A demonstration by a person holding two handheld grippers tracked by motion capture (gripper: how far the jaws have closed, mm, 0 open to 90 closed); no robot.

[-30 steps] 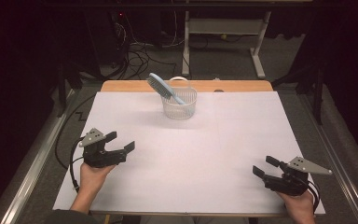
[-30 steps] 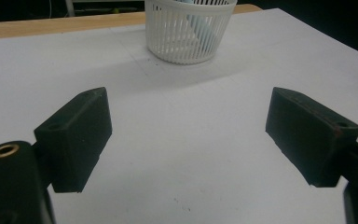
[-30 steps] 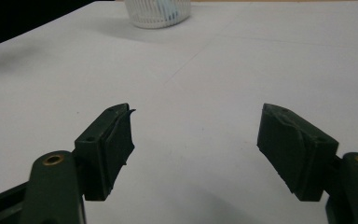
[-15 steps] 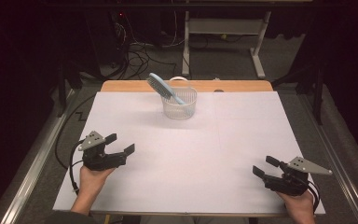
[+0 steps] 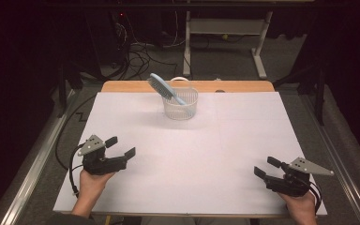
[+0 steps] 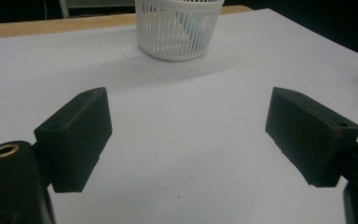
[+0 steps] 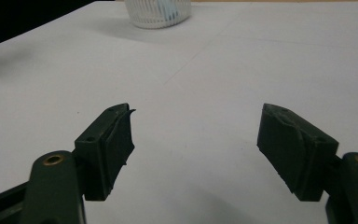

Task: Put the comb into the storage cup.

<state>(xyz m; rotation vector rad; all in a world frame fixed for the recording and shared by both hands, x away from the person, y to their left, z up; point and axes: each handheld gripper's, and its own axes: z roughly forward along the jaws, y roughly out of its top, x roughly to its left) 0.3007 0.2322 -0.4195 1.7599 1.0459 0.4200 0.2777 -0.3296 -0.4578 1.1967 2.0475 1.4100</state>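
Left hand-held gripper (image 5: 121,147) and right hand-held gripper (image 5: 267,167) rest released at the counter's (image 5: 215,140) near corners; far off, the basket (image 5: 180,103) holds what looks like a brush (image 5: 161,86).

Table (image 5: 243,140): white sheet over the top, bare wooden strip along the far edge. White slatted basket (image 5: 180,104) stands on the sheet near the far edge, about mid-width. A blue brush (image 5: 165,89) leans out of it.

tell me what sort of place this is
Probably a lab or recording workspace: a white-covered table holding a white basket with a blue brush, loose cables on the dark floor behind, and a metal desk frame.
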